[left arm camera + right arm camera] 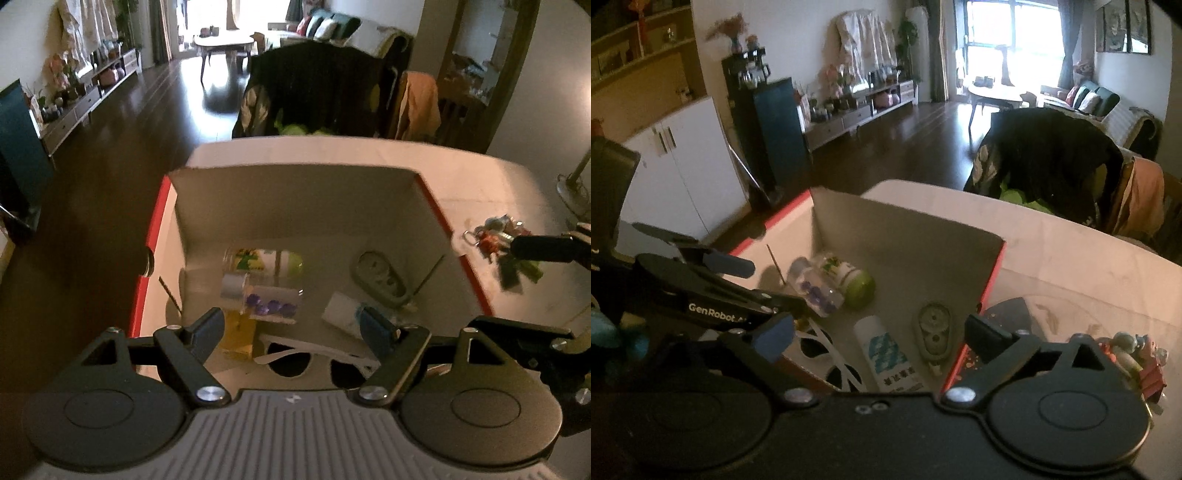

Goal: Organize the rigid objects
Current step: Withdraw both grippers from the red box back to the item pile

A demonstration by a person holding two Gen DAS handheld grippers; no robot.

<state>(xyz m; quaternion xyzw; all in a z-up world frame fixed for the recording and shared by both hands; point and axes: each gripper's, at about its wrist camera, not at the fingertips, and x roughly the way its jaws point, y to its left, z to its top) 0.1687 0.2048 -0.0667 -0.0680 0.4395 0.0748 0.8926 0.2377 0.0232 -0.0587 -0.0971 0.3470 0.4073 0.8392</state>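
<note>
An open cardboard box with red sides [432, 199] [993, 273] stands on the white table. Inside lie white sunglasses [314, 356] [831, 354], a green-capped bottle [266, 262] [849, 277], a clear case with purple beads [273, 306] [816, 291], a white tube [341, 314] [886, 358] and a correction tape [380, 278] [934, 328]. My left gripper [295, 328] is open and empty above the box's near side. My right gripper [879, 332] is open and empty over the box's near right corner. A bunch of keys with charms [498, 240] [1134, 350] lies on the table right of the box.
A chair draped with a dark jacket [317, 92] [1045, 158] stands behind the table's far edge. Another chair with an orange cloth [421, 103] [1141, 192] is beside it. Dark floor lies to the left of the table.
</note>
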